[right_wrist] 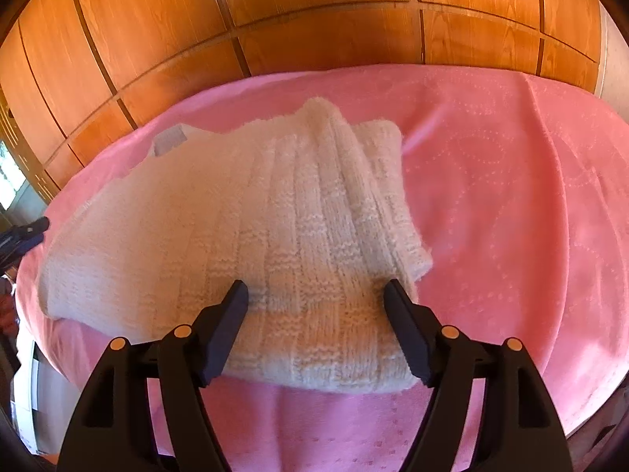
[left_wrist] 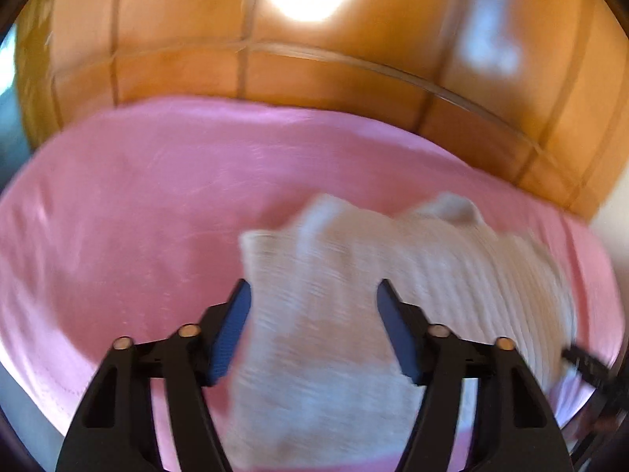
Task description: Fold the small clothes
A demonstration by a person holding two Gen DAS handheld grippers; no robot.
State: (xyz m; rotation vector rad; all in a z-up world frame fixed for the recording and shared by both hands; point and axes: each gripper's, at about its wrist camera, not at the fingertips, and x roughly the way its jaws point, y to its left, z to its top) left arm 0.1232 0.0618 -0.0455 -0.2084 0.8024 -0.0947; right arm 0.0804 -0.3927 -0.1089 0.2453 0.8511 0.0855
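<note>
A: Starting on the left, what does the left wrist view give you?

B: A blurred picture. The left gripper (left_wrist: 313, 291) has its jaws apart, with blue pads facing inward. A cream knitted garment (left_wrist: 354, 295) lies under and between them on a pink cloth (left_wrist: 137, 196). I see no pad pressing on the knit, so nothing is clamped.

A: And further right in that view?

B: The garment spreads toward the right edge of the pink cloth, its ribs running in curved lines. At the far right, low down, a dark piece of the other tool pokes in. Behind everything stands a wall of orange-brown wooden panels (left_wrist: 354, 78) with a bright glare near the top.

A: Now the right wrist view, again from the left.

B: At the left edge a dark tip of the left gripper (right_wrist: 33, 228) sits just beside the garment (right_wrist: 255, 216). The knit lies in a folded heap on the pink cloth (right_wrist: 511, 196), left of the middle, a thicker folded band along its right side.

A: And the right gripper?

B: The right gripper (right_wrist: 316, 291) is spread wide over the near hem of the garment. Whether its fingertips touch the wool I cannot tell; they grip nothing. To the right the pink cloth lies bare, with a dotted pattern.
</note>
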